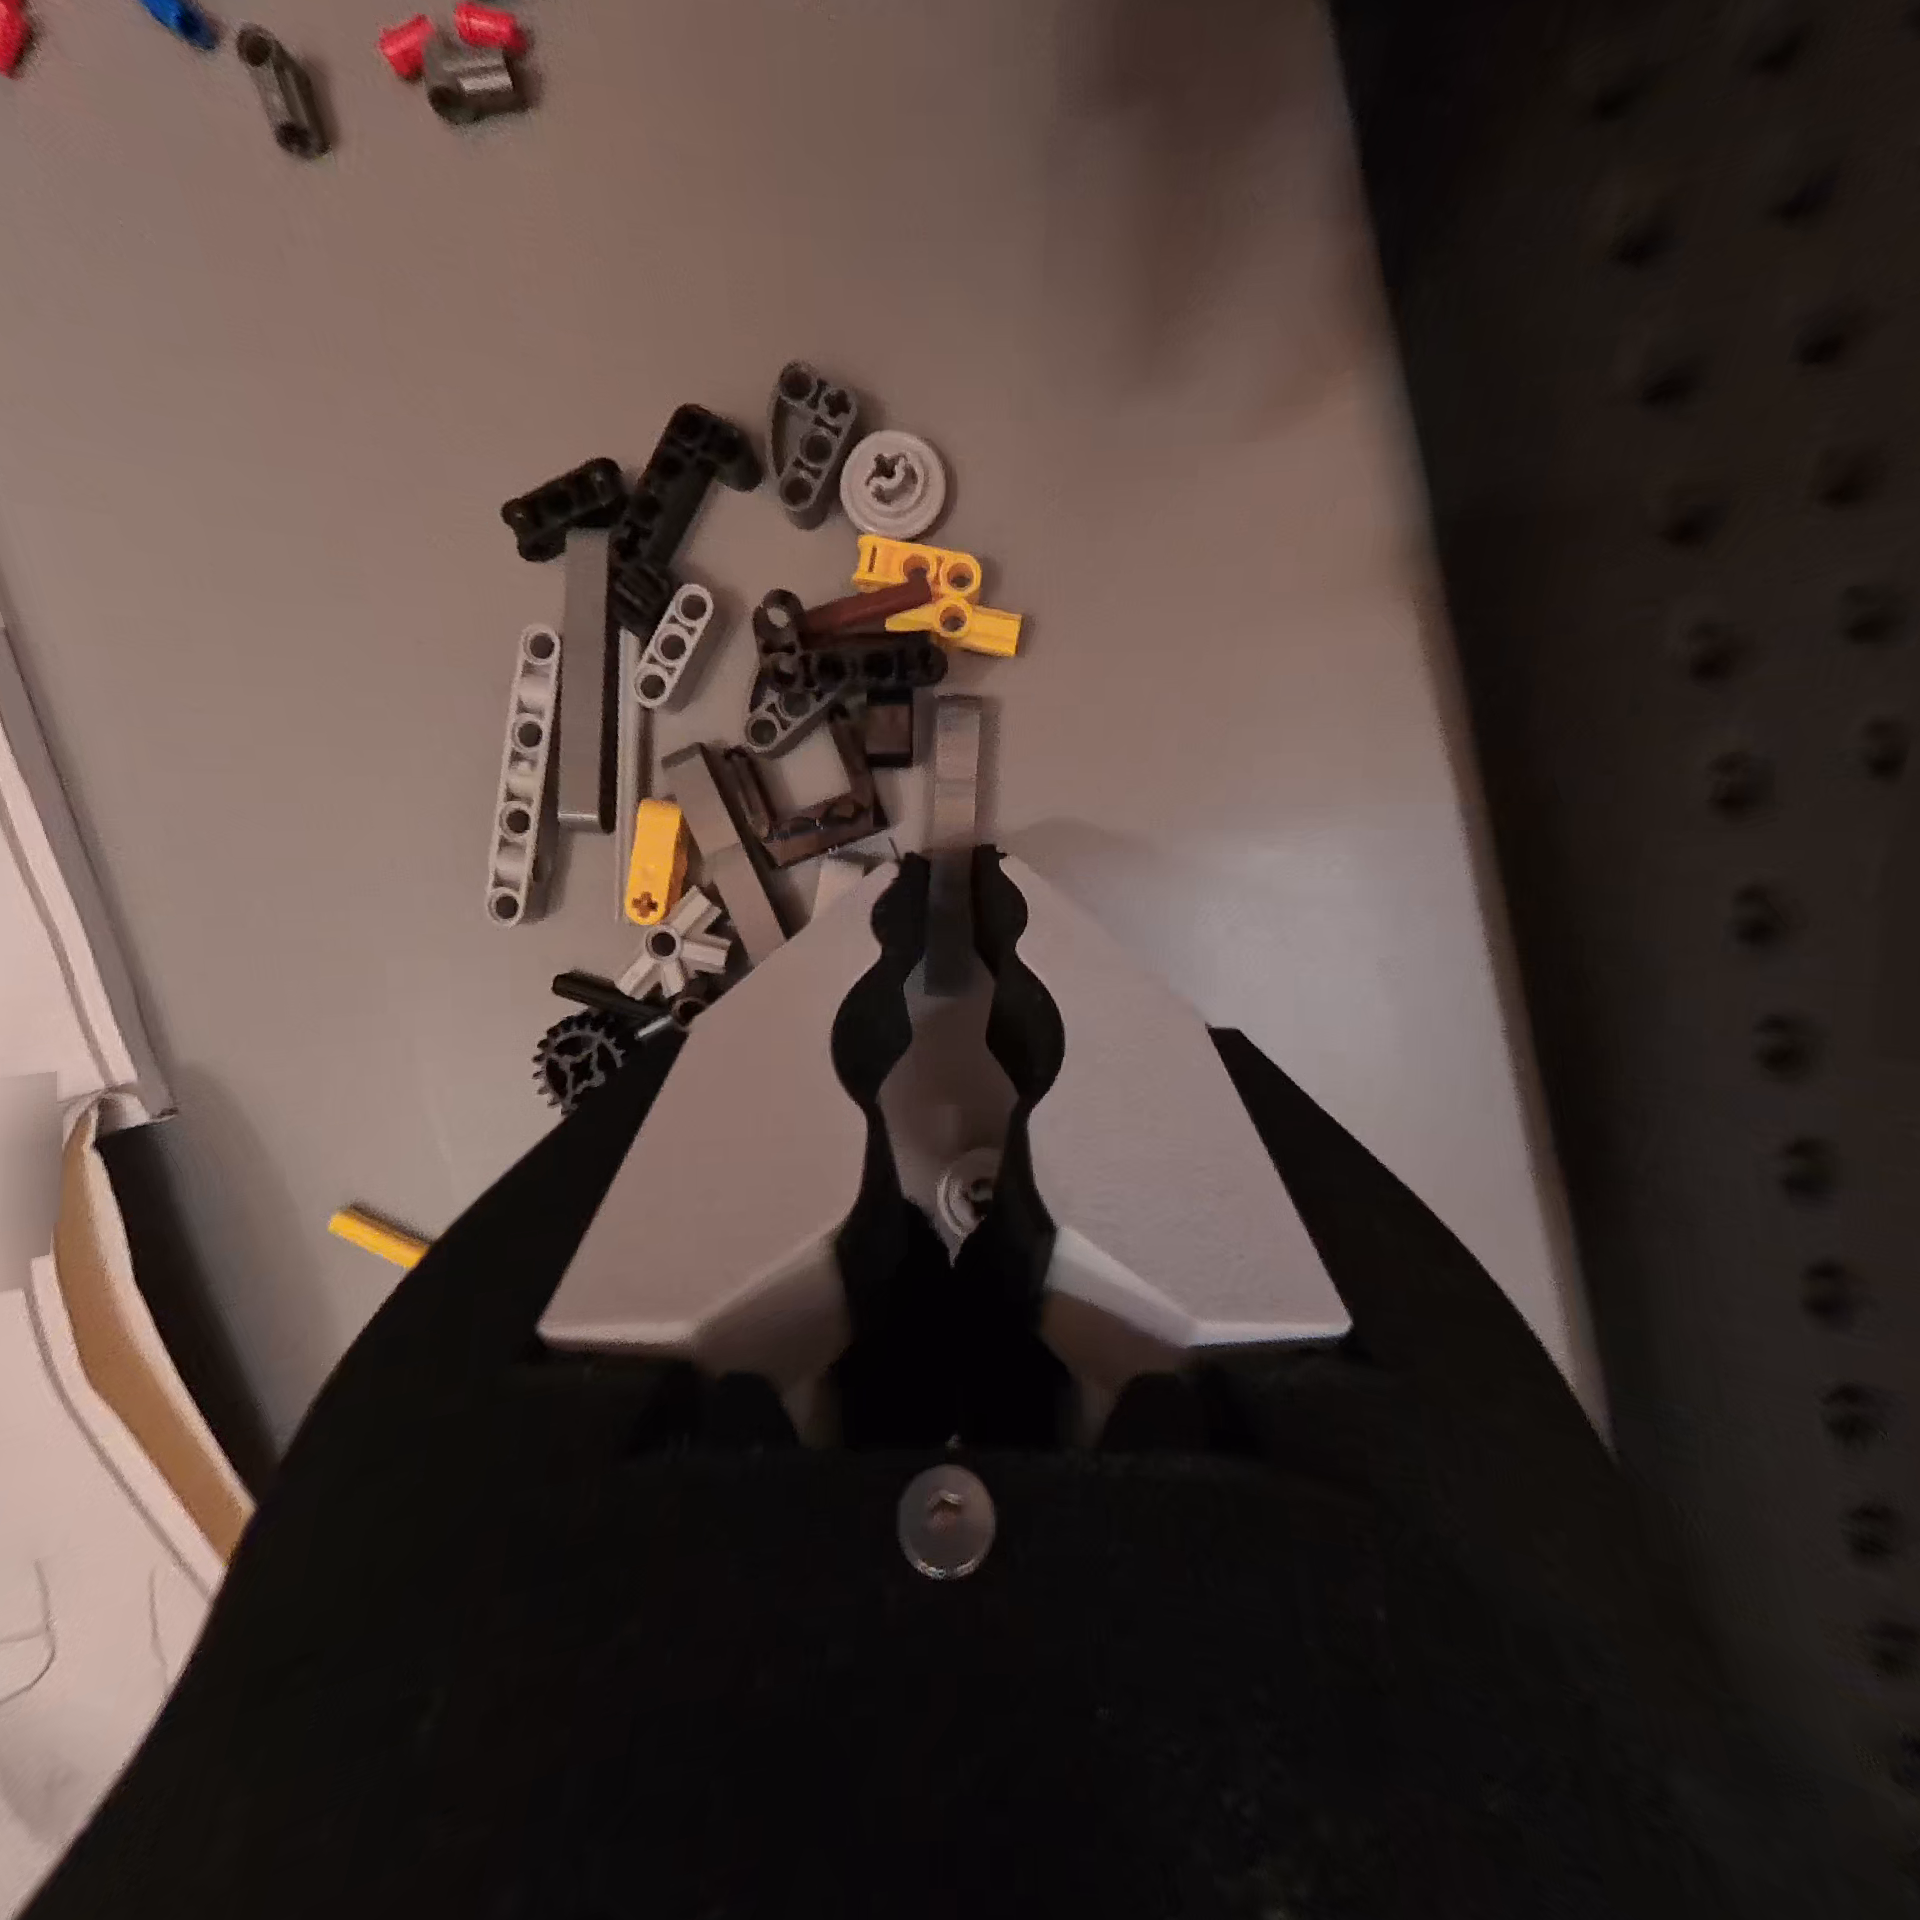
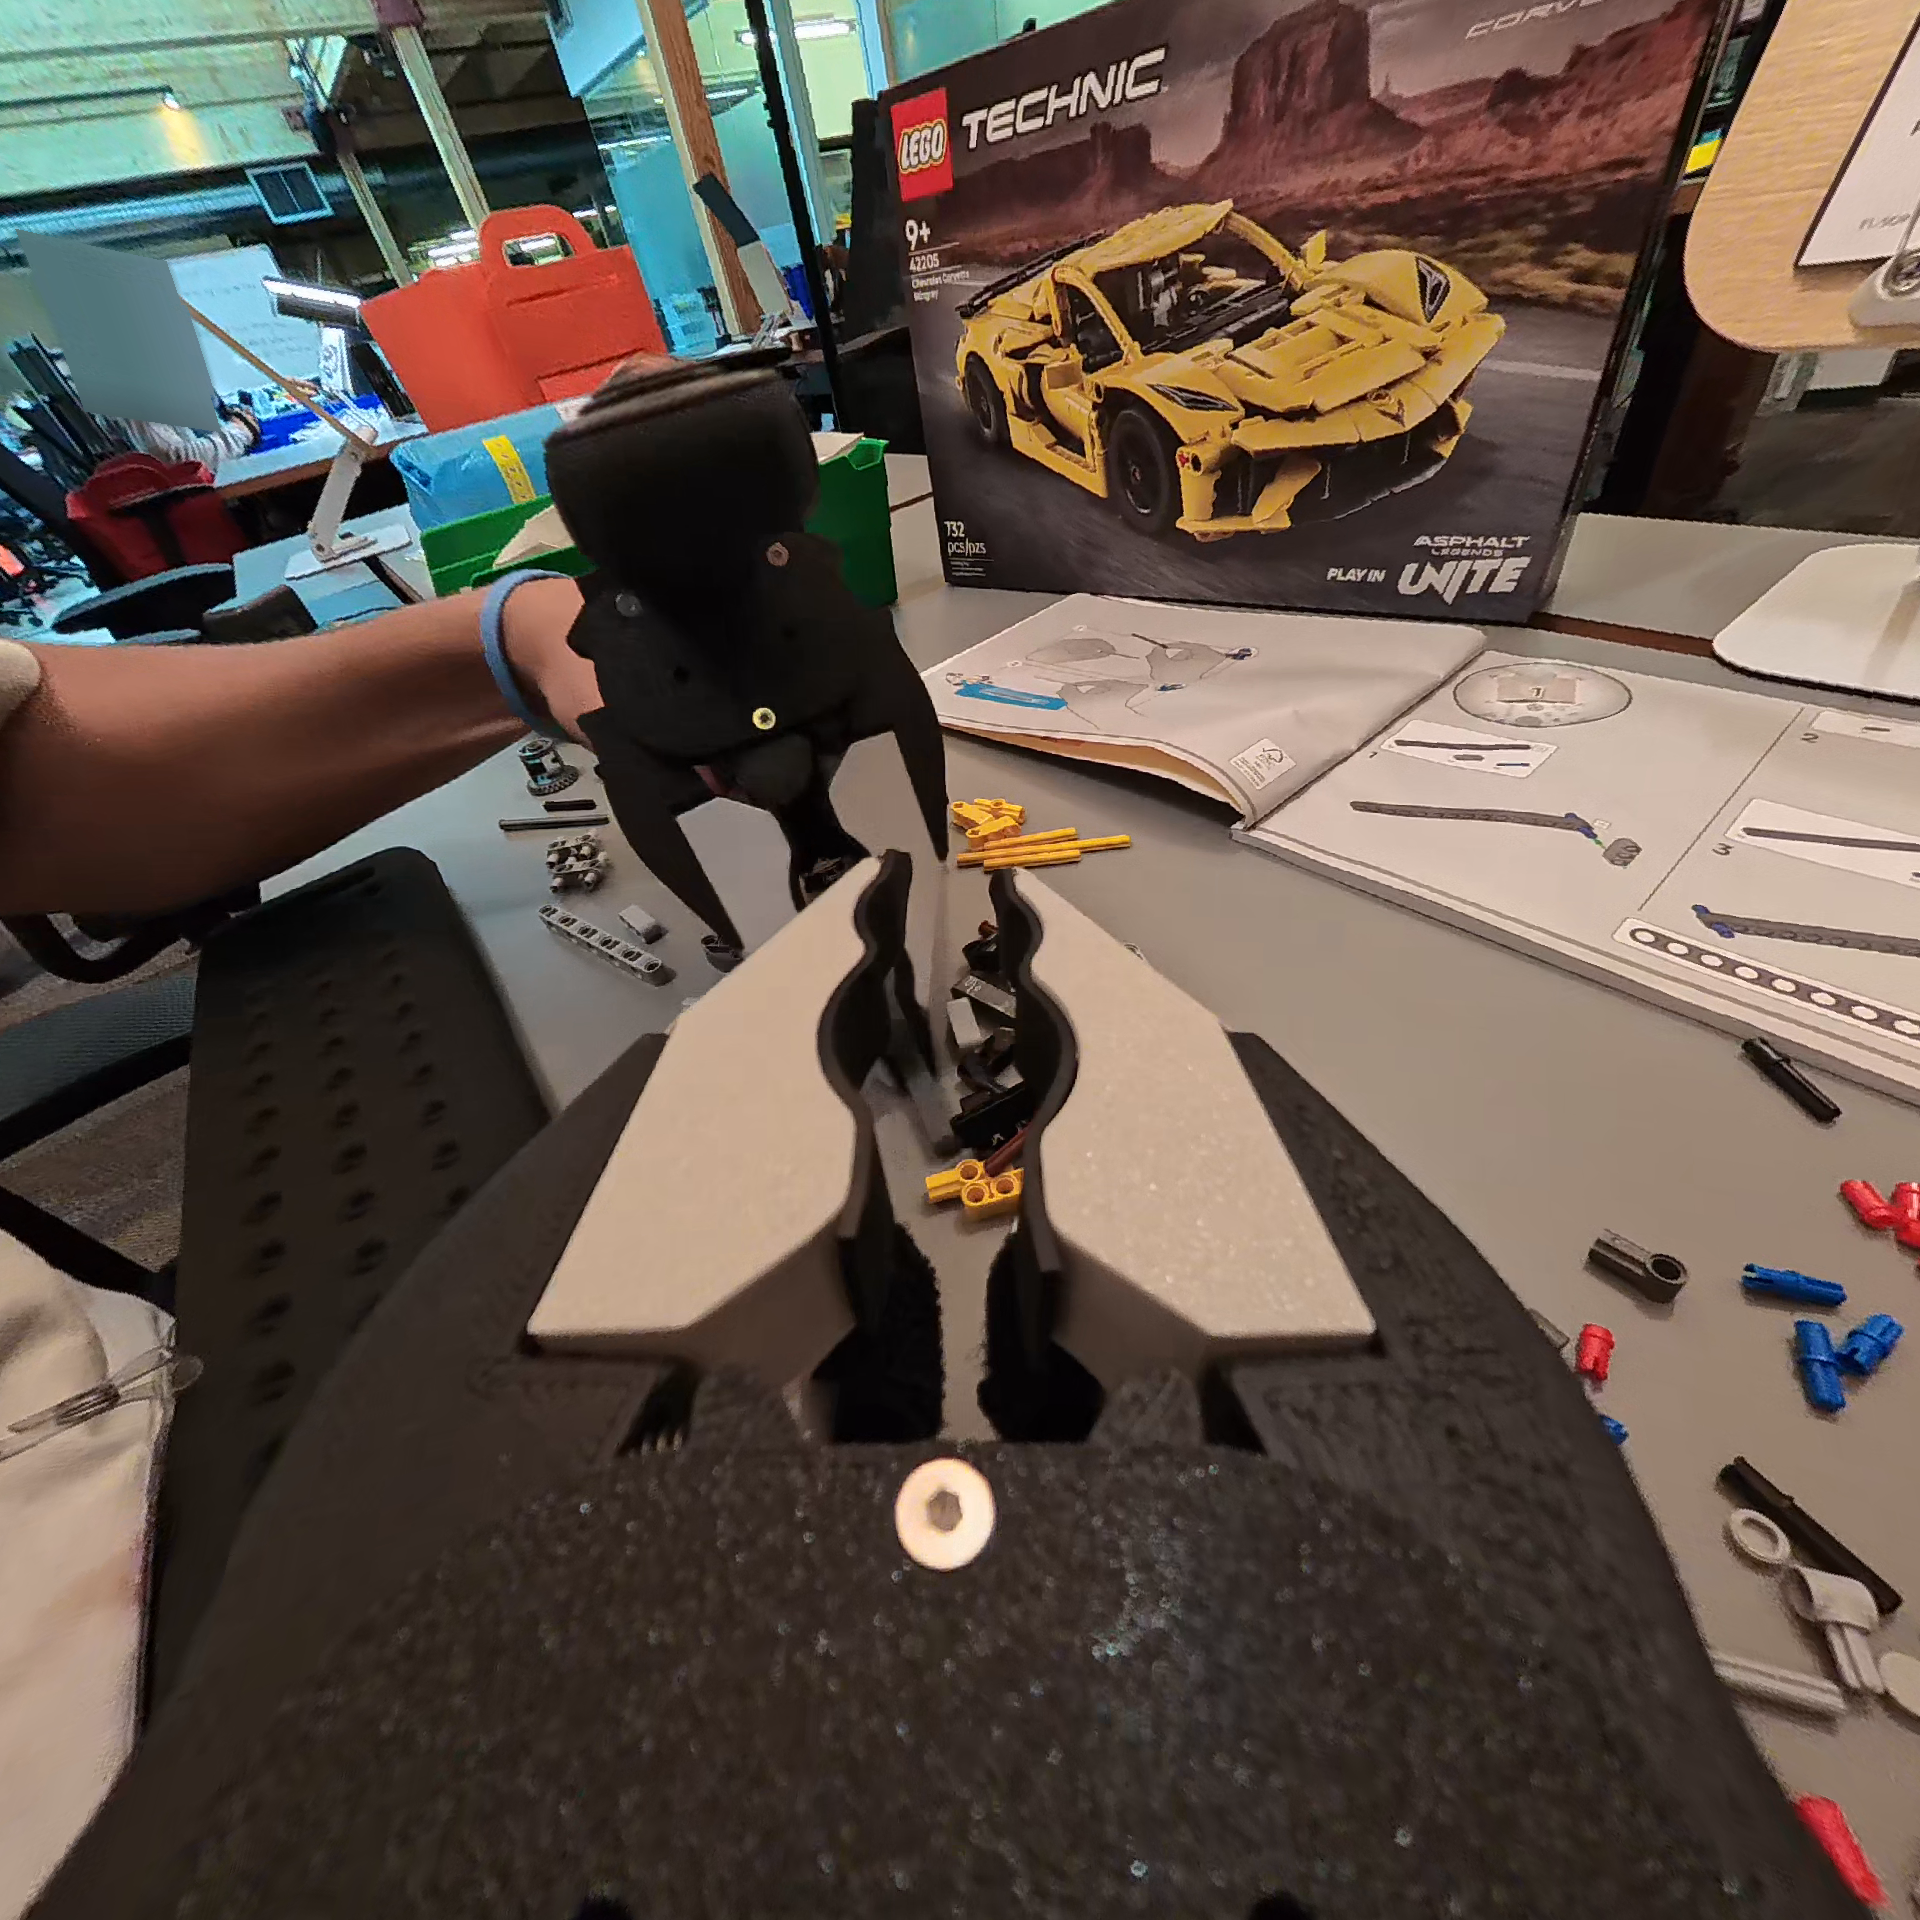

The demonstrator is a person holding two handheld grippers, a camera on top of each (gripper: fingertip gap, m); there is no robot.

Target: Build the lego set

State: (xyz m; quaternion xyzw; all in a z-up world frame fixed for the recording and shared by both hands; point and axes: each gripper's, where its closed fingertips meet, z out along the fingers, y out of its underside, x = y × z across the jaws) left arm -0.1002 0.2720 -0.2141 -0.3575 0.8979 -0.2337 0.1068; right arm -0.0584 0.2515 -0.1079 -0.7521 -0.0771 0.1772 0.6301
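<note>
A: What's my left claw (image 1: 948,868) doing?

B: I've got it pinching a flat grey piece (image 1: 954,831), the fingers (image 1: 902,914) closed on its near end. The far end pokes out toward the pile of parts (image 1: 727,707) on the grey tabletop (image 1: 1195,520).

A: And the right claw (image 2: 951,883)?

B: I'm holding it above the tabletop with nothing between the fingers (image 2: 1018,935); there's a narrow gap, and through it I see dark pieces and a yellow connector (image 2: 975,1184). From here the left claw (image 2: 826,883) points down at the same pile.

A: Farther out?

B: Yellow axles (image 2: 1039,847) just beyond the pile, an open instruction booklet (image 2: 1455,790) to the right, the set's box (image 2: 1278,312) standing upright behind it. Blue pins (image 2: 1823,1340) and red pins (image 2: 1886,1210) are scattered at the right edge.
</note>
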